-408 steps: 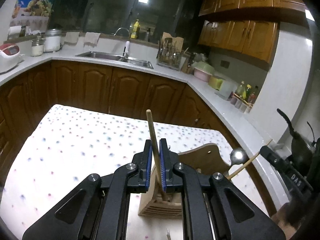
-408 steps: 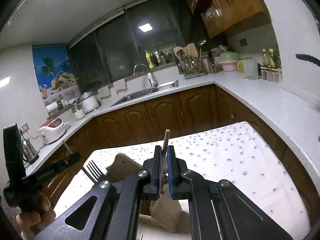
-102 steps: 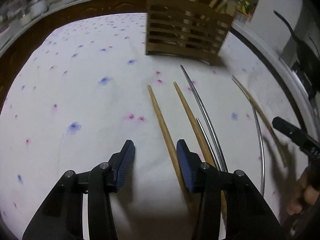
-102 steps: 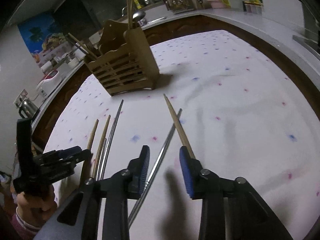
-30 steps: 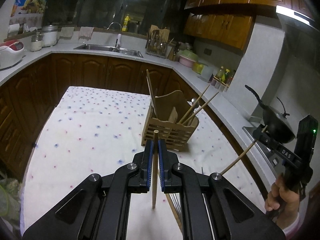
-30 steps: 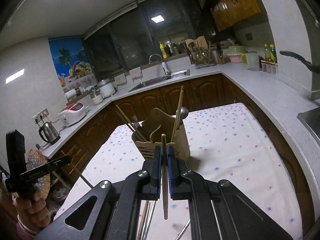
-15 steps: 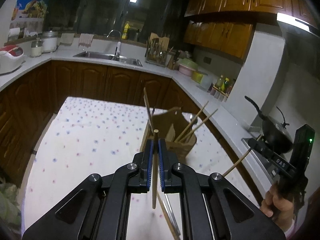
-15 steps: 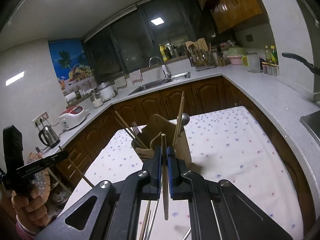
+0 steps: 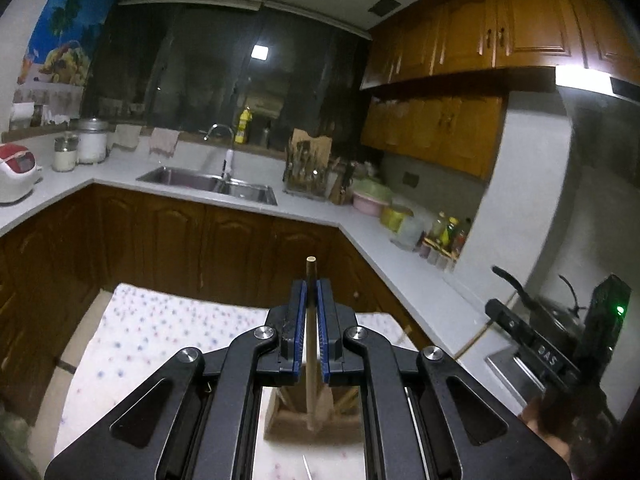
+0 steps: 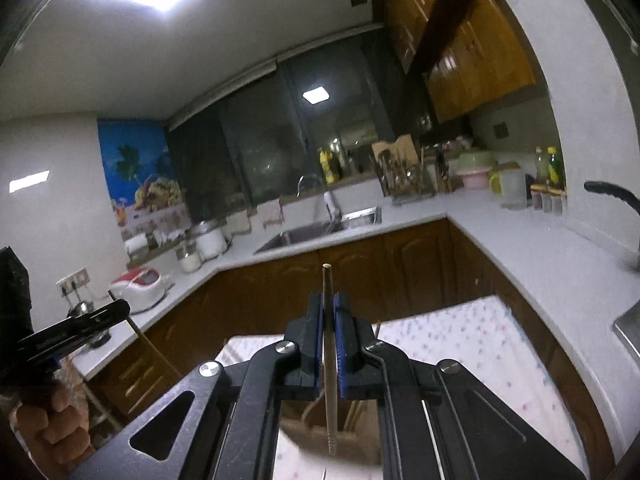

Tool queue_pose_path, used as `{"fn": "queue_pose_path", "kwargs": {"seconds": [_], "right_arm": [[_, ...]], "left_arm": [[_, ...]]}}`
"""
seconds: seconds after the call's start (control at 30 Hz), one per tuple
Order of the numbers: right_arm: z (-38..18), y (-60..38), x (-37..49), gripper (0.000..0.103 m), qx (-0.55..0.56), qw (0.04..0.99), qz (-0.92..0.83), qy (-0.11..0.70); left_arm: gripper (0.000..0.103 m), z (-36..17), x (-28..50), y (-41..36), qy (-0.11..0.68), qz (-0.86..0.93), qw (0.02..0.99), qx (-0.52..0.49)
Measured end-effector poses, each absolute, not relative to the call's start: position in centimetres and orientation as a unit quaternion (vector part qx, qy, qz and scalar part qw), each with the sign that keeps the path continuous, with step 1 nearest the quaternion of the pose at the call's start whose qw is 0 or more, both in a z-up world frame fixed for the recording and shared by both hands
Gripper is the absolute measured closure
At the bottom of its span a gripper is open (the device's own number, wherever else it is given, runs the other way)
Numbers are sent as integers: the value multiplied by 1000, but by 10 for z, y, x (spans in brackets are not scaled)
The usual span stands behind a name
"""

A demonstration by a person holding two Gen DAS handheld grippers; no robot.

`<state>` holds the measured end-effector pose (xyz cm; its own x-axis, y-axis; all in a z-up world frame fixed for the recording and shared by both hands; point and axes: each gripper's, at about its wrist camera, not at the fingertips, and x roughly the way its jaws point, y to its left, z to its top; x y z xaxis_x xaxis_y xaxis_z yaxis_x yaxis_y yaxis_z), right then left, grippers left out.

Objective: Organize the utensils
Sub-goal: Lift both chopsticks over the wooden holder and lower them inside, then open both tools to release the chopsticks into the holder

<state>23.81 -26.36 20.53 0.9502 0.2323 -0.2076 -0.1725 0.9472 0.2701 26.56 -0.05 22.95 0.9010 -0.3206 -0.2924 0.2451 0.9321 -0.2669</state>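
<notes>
Two grippers are in view, each pinching one chopstick. Left gripper (image 9: 310, 322), seen from its own camera, has its blue-lined jaws pressed onto a wooden chopstick (image 9: 309, 344) held upright, its blunt top poking above the jaws and its lower end hanging over the wooden utensil holder (image 9: 308, 420) directly below. Right gripper (image 10: 329, 334), seen from its own camera, clamps a second chopstick (image 10: 330, 376) the same way, its ridged tip hanging just above the same holder (image 10: 308, 430). From the left camera the right gripper (image 9: 520, 330) shows at the right edge with a chopstick slanting down from it; from the right camera the left gripper (image 10: 68, 334) shows at the far left above the person's hand (image 10: 48, 428).

One holder stands on a table covered by a white cloth with small coloured dots (image 9: 160, 328). Around it runs an L-shaped white countertop (image 9: 168, 188) over dark wooden cabinets, with one steel sink (image 9: 208, 184), a red and white rice cooker (image 9: 14, 174), a dish rack (image 9: 308, 172) and a dark window behind.

Half a second ago both cameras looked down on the whole holder from farther back; both grippers have since moved in over it, so only a slice of it shows between the gripper arms, and the view has tilted up toward the window and ceiling.
</notes>
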Motion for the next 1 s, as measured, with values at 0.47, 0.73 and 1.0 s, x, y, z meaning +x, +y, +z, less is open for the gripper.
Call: {"fn": "queue_pose_path", "kwargs": {"seconds": [0.47,0.73,1.0], "right_arm": [[138,-252,288,98,100,980,80,153],[103,-254,297,97,109,970,82,200],[100,-257,299,97,116,968,77,211]], "left_arm": [[98,142,316,-18,219,-122,959,-130],[97,113,321,-20,247,-120,954,-121],[97,115,322,-20,250,-121,954,-116]]}}
